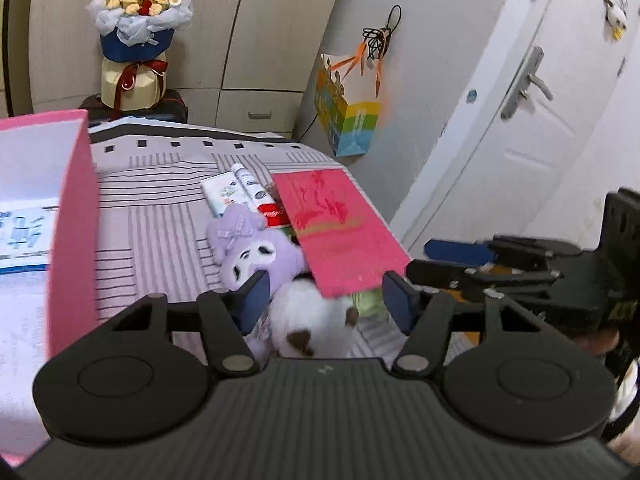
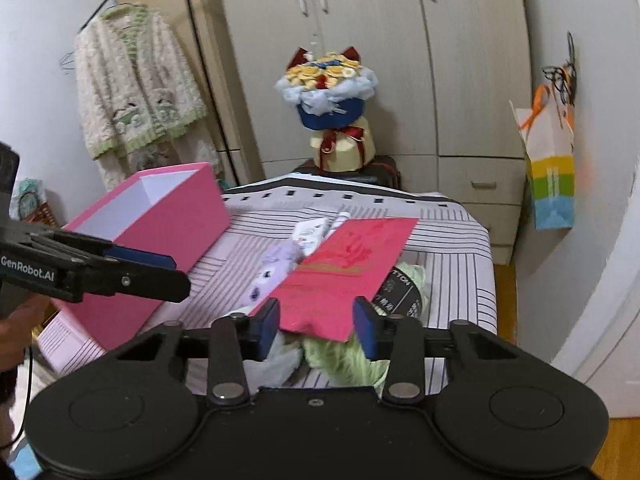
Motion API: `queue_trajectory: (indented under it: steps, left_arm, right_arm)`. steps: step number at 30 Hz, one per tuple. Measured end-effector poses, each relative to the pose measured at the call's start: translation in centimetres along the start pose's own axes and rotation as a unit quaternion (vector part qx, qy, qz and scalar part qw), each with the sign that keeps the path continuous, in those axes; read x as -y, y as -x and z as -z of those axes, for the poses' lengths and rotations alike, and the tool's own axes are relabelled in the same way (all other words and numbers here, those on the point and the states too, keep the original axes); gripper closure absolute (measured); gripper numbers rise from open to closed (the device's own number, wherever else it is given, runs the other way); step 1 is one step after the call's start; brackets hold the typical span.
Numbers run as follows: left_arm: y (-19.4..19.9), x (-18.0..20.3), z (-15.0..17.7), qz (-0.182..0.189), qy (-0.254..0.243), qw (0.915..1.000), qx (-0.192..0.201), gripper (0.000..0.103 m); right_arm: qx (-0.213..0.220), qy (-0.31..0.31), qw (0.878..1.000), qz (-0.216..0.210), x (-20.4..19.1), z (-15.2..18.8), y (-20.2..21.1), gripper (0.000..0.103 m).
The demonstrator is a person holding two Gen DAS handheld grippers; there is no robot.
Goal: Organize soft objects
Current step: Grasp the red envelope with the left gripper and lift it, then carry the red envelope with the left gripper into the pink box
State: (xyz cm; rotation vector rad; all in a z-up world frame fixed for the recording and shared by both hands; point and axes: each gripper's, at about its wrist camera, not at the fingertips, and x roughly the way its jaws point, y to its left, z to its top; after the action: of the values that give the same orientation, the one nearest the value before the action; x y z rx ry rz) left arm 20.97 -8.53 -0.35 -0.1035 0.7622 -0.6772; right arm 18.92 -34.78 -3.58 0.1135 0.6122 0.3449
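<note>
Between left gripper (image 1: 326,294) pads — white plush (image 1: 304,320) (maybe untouched).

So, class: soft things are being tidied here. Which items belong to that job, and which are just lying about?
Belongs to the job:
purple plush
white plush
green yarn
pink box

Just lying about:
red envelope
tube
bouquet
gift bag
</note>
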Motion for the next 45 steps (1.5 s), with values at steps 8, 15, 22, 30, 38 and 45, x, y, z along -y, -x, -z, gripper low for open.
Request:
queue_trajectory:
  steps: [8, 15, 22, 30, 38, 45]
  left_arm:
    - [-5.3, -0.4, -0.6, 0.009, 0.027, 0.9993, -0.024, 0.057]
    - [-7.7, -1.4, 0.0, 0.034, 0.070, 0.9961, -0.040, 0.067]
    - [-7.9, -2.0, 0.6, 0.048, 0.113, 0.9922, -0.025, 0.078]
    - [-7.4, -1.6, 0.9, 0.041, 0.127, 0.9910, -0.009, 0.081]
    - [-5.7, -0.6, 0.8, 0.040, 0.118, 0.9922, -0.003, 0.081]
    - [-3.5, 0.1, 1.0, 0.038, 0.106, 0.9936, 0.008, 0.082]
  right_arm:
    - [-0.010, -0.052, 0.998, 0.026, 2.2, -0.3, -2.9, 0.070]
    - [-0.021, -0.090, 0.996, -0.001, 3.5, 0.3, -3.9, 0.068]
    - [-0.027, -0.120, 0.992, -0.008, 3.9, 0.5, -4.4, 0.066]
    - [-0.001, -0.142, 0.990, -0.002, 3.8, 1.0, -4.1, 0.067]
    - [0.009, -0.171, 0.985, -0.010, 3.9, 0.8, -2.9, 0.065]
    - [0.013, -0.147, 0.989, -0.008, 2.4, 0.2, -1.3, 0.065]
